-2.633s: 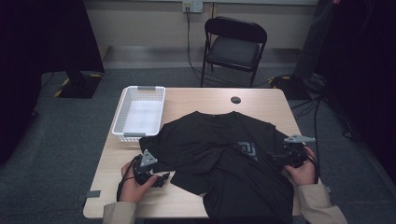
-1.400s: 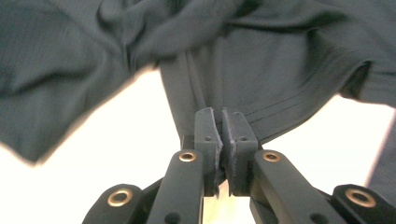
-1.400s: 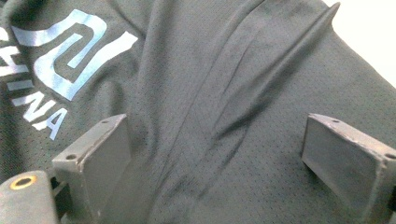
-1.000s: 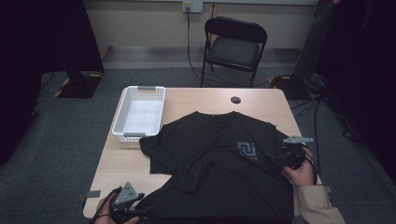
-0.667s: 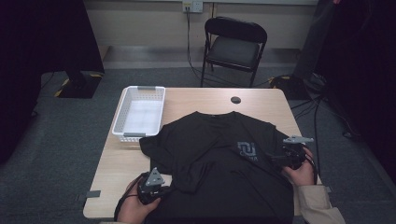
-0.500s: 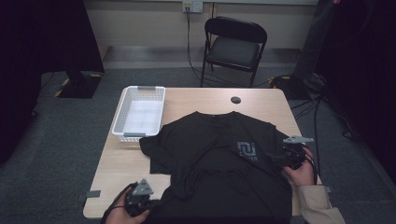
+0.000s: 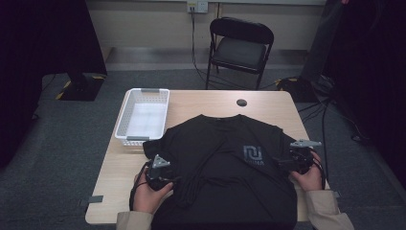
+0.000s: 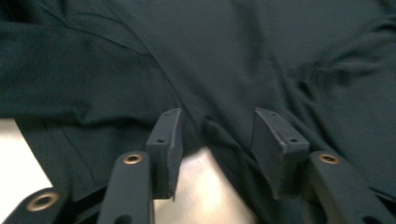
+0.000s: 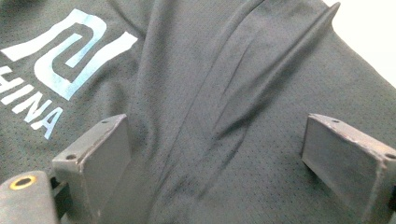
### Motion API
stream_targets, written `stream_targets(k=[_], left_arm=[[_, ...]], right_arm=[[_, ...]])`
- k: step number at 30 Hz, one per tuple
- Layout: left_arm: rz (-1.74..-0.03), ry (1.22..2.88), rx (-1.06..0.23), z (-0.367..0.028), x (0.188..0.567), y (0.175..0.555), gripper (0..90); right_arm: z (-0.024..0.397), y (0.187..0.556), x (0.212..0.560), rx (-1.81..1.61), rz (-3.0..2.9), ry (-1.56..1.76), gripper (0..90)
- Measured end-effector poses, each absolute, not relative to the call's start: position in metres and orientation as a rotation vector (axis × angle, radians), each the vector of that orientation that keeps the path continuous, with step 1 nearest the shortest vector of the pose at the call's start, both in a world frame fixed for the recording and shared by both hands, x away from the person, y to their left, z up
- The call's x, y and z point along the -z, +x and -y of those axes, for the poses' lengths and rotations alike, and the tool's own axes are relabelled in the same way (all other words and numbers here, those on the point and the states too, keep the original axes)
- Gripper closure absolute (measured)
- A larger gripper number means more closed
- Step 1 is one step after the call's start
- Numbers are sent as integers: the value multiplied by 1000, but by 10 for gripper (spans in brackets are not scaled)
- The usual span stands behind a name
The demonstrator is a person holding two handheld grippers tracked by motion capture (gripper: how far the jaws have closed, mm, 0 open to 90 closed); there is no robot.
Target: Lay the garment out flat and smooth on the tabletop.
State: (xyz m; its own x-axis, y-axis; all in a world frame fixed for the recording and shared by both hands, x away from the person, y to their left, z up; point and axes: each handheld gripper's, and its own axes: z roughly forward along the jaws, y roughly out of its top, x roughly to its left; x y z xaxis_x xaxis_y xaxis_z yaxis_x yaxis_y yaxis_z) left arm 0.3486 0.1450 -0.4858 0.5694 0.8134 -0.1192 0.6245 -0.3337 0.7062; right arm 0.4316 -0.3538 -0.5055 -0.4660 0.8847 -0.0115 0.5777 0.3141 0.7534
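Right now the left tongs (image 7: 168,178) are spread, having just been opening, over a bunched fold of the black T-shirt (image 7: 225,167); the right tongs (image 7: 282,162) stand wide apart above its far sleeve. Soft, limp mesh: pinch a hem or fold. Beyond both tongs, its collar points away, long axis running toward the white basket (image 7: 125,120) end of the surface (image 7: 282,103).

Black logo T-shirt (image 7: 225,158) flat on table (image 7: 206,103)

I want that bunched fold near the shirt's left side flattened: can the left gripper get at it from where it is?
Probably yes. The left gripper sits at the black shirt edge, jaws just reopening, apart and gripping nothing, a fabric ridge right ahead between them, nothing in the way.
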Motion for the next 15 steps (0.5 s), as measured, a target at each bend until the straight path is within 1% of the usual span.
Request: stream_targets(k=[1,2,3,4,5,7,8,10,11,12,13,14,15], left_arm=[[-1143,2105,-349,-142,490,351,545],[-1122,2091,-385,-140,492,351,561],[-1114,2106,-413,-139,492,351,616],[-1078,2157,-440,-138,490,351,747],[-1077,2183,-450,-139,488,353,806],[-1103,2217,-535,-149,483,359,859],[-1122,2220,-590,-158,481,365,862],[-1141,2165,-642,-176,481,377,862],[-1152,2141,-678,-184,482,381,856],[-1143,2111,-701,-189,483,384,824],[-1151,2079,-700,-192,484,384,728],[-1173,2061,-703,-193,484,383,602],[-1183,2030,-680,-194,485,379,507]], right_arm=[[354,432,506,-973,-2161,1297,74],[354,432,505,-973,-2161,1297,74],[354,432,506,-973,-2161,1296,74],[354,432,505,-973,-2161,1297,74],[354,432,505,-973,-2161,1297,75],[354,432,505,-973,-2161,1296,75],[354,432,505,-973,-2161,1297,75],[354,432,506,-973,-2160,1296,75],[354,432,505,-973,-2160,1297,76],[354,432,505,-973,-2160,1297,76],[354,432,505,-973,-2160,1297,76],[354,432,505,-973,-2159,1297,82],[354,431,505,-974,-2154,1297,94]])
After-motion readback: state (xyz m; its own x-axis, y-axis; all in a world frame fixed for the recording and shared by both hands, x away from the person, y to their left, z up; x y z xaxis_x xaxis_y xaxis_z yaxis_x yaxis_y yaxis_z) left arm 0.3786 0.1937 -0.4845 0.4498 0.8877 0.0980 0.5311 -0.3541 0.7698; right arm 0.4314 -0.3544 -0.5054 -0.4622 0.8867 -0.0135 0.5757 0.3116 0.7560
